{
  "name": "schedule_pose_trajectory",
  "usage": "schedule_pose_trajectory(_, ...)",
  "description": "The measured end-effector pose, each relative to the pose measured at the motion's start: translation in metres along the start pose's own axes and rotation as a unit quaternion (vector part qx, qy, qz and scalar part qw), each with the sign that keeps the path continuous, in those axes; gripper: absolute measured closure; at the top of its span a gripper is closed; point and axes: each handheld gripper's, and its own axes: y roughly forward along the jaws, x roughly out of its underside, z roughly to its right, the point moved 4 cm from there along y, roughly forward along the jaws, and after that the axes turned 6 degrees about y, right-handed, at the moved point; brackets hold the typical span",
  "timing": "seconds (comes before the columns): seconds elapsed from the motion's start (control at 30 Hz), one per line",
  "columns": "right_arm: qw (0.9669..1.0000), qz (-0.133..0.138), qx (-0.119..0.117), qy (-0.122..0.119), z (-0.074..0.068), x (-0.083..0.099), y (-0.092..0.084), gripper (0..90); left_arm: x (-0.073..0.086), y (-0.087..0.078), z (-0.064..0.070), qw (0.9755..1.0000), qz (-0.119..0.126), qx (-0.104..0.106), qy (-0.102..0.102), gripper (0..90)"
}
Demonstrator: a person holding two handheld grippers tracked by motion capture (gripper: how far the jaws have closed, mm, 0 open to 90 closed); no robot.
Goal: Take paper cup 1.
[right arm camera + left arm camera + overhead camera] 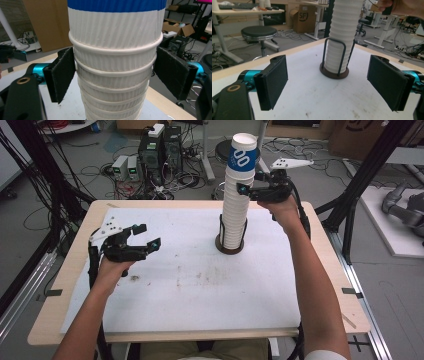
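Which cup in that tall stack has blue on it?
The topmost cup of the stack; it carries a blue band with white markings, while the cups nested below it show plain white ribbed walls.

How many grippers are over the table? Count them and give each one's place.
2. The left gripper is over the table's left side, jaws open and empty. The right gripper is up at the cup stack, its jaws either side of the upper cups.

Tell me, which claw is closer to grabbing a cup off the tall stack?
The right claw: its jaws already straddle the paper cup stack near the top. The left claw hangs open over the white mat, well away from the stack.
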Motion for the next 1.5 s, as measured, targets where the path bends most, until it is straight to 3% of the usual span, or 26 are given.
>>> schedule_pose_trajectory(0.03,1.0,0.0,0.002,0.0,0.0,0.0,0.0,19.5,-0.015,0.006,-0.002,0.9997,0.012,0.02,-0.01,16.8)
schedule_pose_trajectory(0.07,1.0,0.0,0.002,0.0,0.0,0.0,0.0,19.5,-0.015,0.006,-0.002,0.9997,0.012,0.02,-0.01,16.8)
schedule_pose_trajectory(0.1,1.0,0.003,0.003,0.002,-0.001,0.0,0.001,19.7,-0.037,0.015,-0.006,0.9991,0.02,0.036,-0.011,16.8)
schedule_pose_trajectory(0.13,1.0,0.003,0.003,0.002,-0.001,0.0,0.001,19.7,-0.037,0.015,-0.006,0.9991,0.02,0.036,-0.011,16.8)
schedule_pose_trajectory(0.17,1.0,0.003,0.005,0.002,0.0,-0.001,0.002,19.9,-0.056,0.023,-0.01,0.9988,0.023,0.043,0.0,16.8)
schedule_pose_trajectory(0.2,1.0,0.003,0.005,0.002,0.0,-0.001,0.002,19.9,-0.056,0.023,-0.01,0.9988,0.023,0.043,0.0,16.8)
schedule_pose_trajectory(0.23,1.0,0.002,0.007,0.005,0.0,-0.001,0.002,20.2,-0.073,0.031,-0.012,0.9986,0.02,0.046,0.015,16.8)
schedule_pose_trajectory(0.27,1.0,0.002,0.007,0.005,0.0,-0.001,0.002,20.2,-0.073,0.031,-0.012,0.9986,0.02,0.046,0.015,16.8)
schedule_pose_trajectory(0.43,1.0,0.0,0.004,0.002,0.0,-0.001,0.001,20.6,-0.11,0.056,-0.01,0.9966,0.006,0.065,0.052,16.8)
schedule_pose_trajectory(0.5,1.0,0.001,0.003,0.001,0.0,-0.001,0.001,20.7,-0.131,0.073,-0.011,0.9951,0.014,0.083,0.053,16.8)
schedule_pose_trajectory(0.53,1.0,0.001,0.003,0.001,0.0,-0.001,0.001,20.7,-0.131,0.073,-0.011,0.9951,0.014,0.083,0.053,16.7)
schedule_pose_trajectory(0.57,1.0,0.001,0.004,-0.001,-0.001,-0.001,0.002,20.7,-0.144,0.087,-0.011,0.9938,0.021,0.092,0.058,16.8)
schedule_pose_trajectory(0.6,1.0,0.001,0.004,-0.001,-0.001,-0.001,0.002,20.7,-0.144,0.087,-0.011,0.9938,0.021,0.092,0.058,16.8)
schedule_pose_trajectory(0.8,1.0,-0.001,0.003,-0.002,-0.001,-0.001,0.002,20.7,-0.174,0.127,-0.003,0.9897,0.015,0.12,0.076,16.7)
schedule_pose_trajectory(0.83,1.0,-0.001,0.003,-0.003,-0.001,-0.001,0.001,20.7,-0.18,0.141,-0.001,0.9896,0.01,0.119,0.08,16.7)
schedule_pose_trajectory(0.87,1.0,-0.001,0.003,-0.003,-0.001,-0.001,0.001,20.7,-0.18,0.141,-0.001,0.9896,0.01,0.119,0.08,16.7)
schedule_pose_trajectory(0.9,1.0,-0.003,0.003,-0.003,-0.001,-0.002,0.001,20.7,-0.186,0.155,0.003,0.9896,0.004,0.118,0.082,16.8)
schedule_pose_trajectory(0.93,1.0,-0.003,0.003,-0.003,-0.001,-0.002,0.001,20.7,-0.186,0.155,0.003,0.9896,0.004,0.118,0.082,16.8)
schedule_pose_trajectory(0.97,1.0,-0.005,0.002,-0.004,-0.001,-0.002,0.002,20.7,-0.193,0.168,0.007,0.989,0.004,0.122,0.083,16.8)
schedule_pose_trajectory(1.0,1.0,-0.005,0.002,-0.004,-0.001,-0.002,0.002,20.7,-0.193,0.168,0.007,0.989,0.004,0.122,0.083,16.8)
schedule_pose_trajectory(1.1,0.9999,-0.012,0.002,-0.007,-0.003,-0.004,0.004,20.7,-0.202,0.192,0.014,0.9894,0.008,0.123,0.077,16.8)
schedule_pose_trajectory(1.2,0.9999,-0.014,0.001,-0.008,-0.004,-0.005,0.004,20.7,-0.202,0.202,0.015,0.9909,0.007,0.118,0.065,16.8)
schedule_pose_trajectory(1.37,0.9998,-0.017,0.001,-0.008,-0.003,-0.005,0.003,20.7,-0.199,0.213,0.021,0.9891,0.001,0.131,0.067,14.7)
schedule_pose_trajectory(1.5,0.9998,-0.017,-0.002,-0.012,-0.004,-0.005,0.004,20.7,-0.206,0.218,0.025,0.9882,0.011,0.139,0.062,14.6)
